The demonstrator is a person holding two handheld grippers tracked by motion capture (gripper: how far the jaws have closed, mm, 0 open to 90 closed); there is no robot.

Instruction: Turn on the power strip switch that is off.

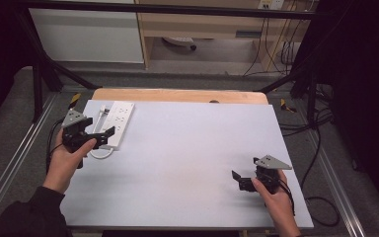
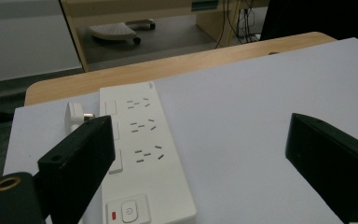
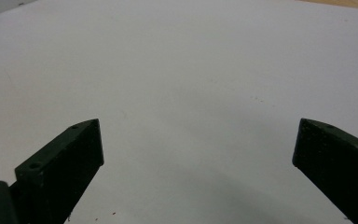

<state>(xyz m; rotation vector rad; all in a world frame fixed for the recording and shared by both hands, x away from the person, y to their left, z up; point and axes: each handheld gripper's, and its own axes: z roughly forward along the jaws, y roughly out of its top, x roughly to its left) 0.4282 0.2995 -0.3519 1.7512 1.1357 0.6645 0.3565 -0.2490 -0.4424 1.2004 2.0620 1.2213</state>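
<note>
1. A table (image 1: 187, 163) covered by a pale grey-white sheet stands in the middle; bare wood (image 1: 177, 95) shows along its far edge.
2. Grey carpet (image 1: 10, 123) lies on the floor around it.
3. Metal rails (image 1: 15, 153) run along the floor on both sides of the table.
4. A black frame (image 1: 39, 74) with slanted struts stands behind the table's far corners.
5. A white panel (image 1: 86, 34) stands at the far left.
6. Beside it is a light wooden unit (image 1: 197, 24), with a castor base (image 1: 180, 43) under it.
7. Black cables (image 1: 276, 49) hang at the far right; more trail on the floor (image 1: 321, 143).
8. The right side of the room is dark.
</note>
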